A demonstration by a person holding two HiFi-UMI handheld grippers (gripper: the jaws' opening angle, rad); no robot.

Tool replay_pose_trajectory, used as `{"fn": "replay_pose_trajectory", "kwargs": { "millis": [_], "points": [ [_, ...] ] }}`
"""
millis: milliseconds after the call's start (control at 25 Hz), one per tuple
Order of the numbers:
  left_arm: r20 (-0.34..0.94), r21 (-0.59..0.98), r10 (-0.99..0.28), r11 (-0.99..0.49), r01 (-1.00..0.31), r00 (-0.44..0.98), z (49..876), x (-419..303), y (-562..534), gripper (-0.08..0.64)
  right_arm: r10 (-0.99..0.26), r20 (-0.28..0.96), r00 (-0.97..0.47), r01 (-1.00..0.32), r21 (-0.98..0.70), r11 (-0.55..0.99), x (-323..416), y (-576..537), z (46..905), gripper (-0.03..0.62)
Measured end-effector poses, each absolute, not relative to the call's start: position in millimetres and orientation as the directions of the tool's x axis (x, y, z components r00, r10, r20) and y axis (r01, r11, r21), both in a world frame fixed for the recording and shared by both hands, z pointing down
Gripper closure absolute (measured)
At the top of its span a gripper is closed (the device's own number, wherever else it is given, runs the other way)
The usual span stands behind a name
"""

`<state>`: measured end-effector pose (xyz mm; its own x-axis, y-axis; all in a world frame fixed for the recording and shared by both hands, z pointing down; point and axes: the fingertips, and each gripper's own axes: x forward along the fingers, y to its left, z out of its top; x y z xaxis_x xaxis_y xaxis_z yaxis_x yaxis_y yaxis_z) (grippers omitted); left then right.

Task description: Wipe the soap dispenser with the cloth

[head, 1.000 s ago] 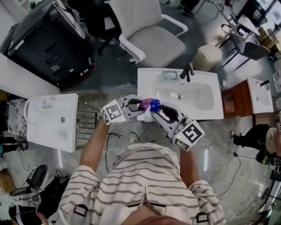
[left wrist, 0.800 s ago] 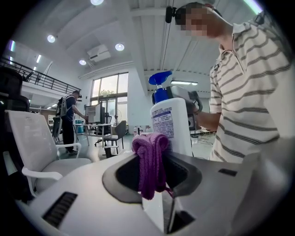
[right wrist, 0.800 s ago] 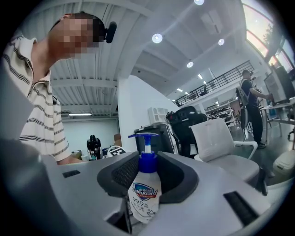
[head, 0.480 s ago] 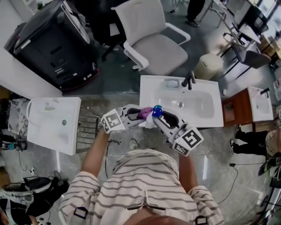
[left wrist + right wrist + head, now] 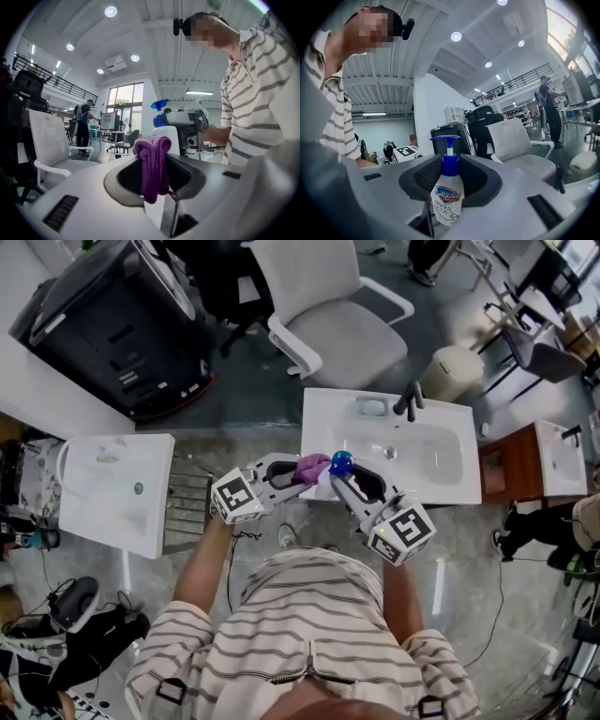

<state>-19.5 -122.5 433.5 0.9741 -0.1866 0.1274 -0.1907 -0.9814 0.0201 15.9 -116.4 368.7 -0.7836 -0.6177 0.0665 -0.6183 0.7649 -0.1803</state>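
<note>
Item 1: left gripper (image 5: pixel 296 471). We find its jaws clamped on the folded purple cloth (image 5: pixel 152 166), which hangs between them.
Item 2: right gripper (image 5: pixel 337 480). Its jaws stand partway apart, clamped on the upright white soap dispenser (image 5: pixel 449 197) with its blue pump.
Location: we see both held aloft, cloth just beside dispenser, at the near-left corner of the white sink (image 5: pixel 450 427).

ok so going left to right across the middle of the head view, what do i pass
small white rectangular basin, bunched purple cloth, white soap dispenser with blue pump, brown wooden cabinet
</note>
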Motion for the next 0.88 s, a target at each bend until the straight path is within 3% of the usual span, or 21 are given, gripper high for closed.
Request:
{"fn": "replay_pose_trajectory", "kwargs": {
  "millis": [520, 880],
  "points": [
    [0.075, 0.051, -0.397, -0.915, -0.401, 0.915, 427.1, -29.3, -133.4, 0.440, -0.724, 0.111, -0.681, -0.730, -0.177, 0.660, 22.9, -138.3, 386.5, 0.459],
    [0.132, -0.007, -0.548, -0.834, -0.552, 0.826, 439.6, -38.4, -150.8, 0.436, -0.794, 0.161, -0.586, -0.808, -0.198, 0.555, 37.0, -171.0, 408.4, 0.459]
  ]
}}
